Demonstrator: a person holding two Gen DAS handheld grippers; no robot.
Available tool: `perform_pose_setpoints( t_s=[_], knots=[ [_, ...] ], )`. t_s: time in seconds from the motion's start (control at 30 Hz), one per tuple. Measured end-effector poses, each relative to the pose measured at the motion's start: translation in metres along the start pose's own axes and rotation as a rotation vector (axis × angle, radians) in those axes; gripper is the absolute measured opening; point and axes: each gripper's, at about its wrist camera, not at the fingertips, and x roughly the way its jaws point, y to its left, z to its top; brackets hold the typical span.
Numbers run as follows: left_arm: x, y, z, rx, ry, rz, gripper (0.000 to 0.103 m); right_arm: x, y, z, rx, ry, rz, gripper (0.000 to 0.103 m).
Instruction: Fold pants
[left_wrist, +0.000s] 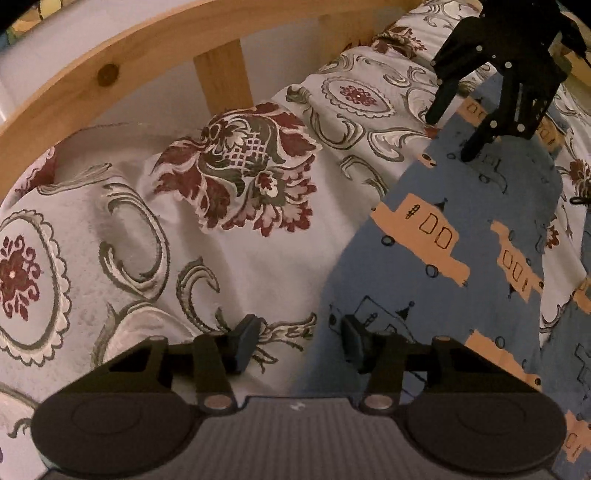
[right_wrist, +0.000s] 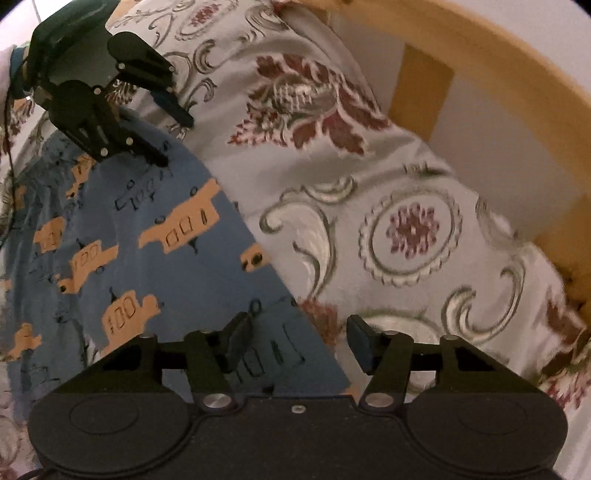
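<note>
Blue pants (left_wrist: 461, 229) printed with orange cars lie on a floral bedspread (left_wrist: 147, 221). My left gripper (left_wrist: 299, 343) is open, its jaws straddling the pants' left edge near one end. In the right wrist view the pants (right_wrist: 147, 229) fill the left side, and my right gripper (right_wrist: 299, 343) is open, straddling their right edge. Each gripper shows in the other's view: the right one (left_wrist: 450, 136) open above the far end of the pants, the left one (right_wrist: 177, 140) open over the pants' far edge. Neither holds cloth.
A wooden bed rail (left_wrist: 110, 70) with upright slats curves along the far side of the bedspread, also seen in the right wrist view (right_wrist: 480, 62). A white wall lies behind it. The bedspread (right_wrist: 406, 221) is rumpled beside the pants.
</note>
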Motion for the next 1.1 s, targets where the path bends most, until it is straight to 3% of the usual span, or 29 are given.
perform_pose_setpoints(
  t_s=[0.07,0.13,0.2,0.27,0.3,0.5,0.7,0.87,1.1],
  knots=[
    [0.000,0.002,0.001,-0.008,0.008,-0.004,0.050,0.000,-0.004,-0.003,0.013,0.012,0.016,0.060],
    [-0.002,0.001,0.001,-0.005,0.018,-0.002,0.039,-0.001,-0.006,-0.006,0.017,0.015,0.013,0.052],
    [-0.004,-0.001,0.000,0.011,0.022,-0.002,0.031,-0.004,-0.004,-0.007,0.007,0.017,0.009,0.024],
    [-0.005,-0.002,0.000,0.004,0.025,-0.013,0.022,-0.007,-0.001,-0.008,-0.016,0.020,-0.001,0.008],
    [-0.007,-0.002,0.000,-0.001,0.022,-0.022,0.017,-0.008,0.001,-0.009,-0.031,0.020,-0.008,0.005],
    [-0.018,-0.009,0.001,-0.020,-0.017,0.010,0.005,-0.018,0.014,-0.016,-0.078,-0.023,-0.076,0.001],
    [-0.036,-0.043,-0.008,0.014,-0.100,0.161,0.002,-0.033,0.043,-0.034,-0.101,-0.123,-0.221,0.000],
    [-0.052,-0.073,-0.019,0.027,-0.170,0.283,0.002,-0.042,0.081,-0.049,-0.096,-0.204,-0.422,0.000],
    [-0.086,-0.110,-0.044,0.041,-0.300,0.352,0.002,-0.065,0.144,-0.078,-0.129,-0.334,-0.631,0.000]
  ],
)
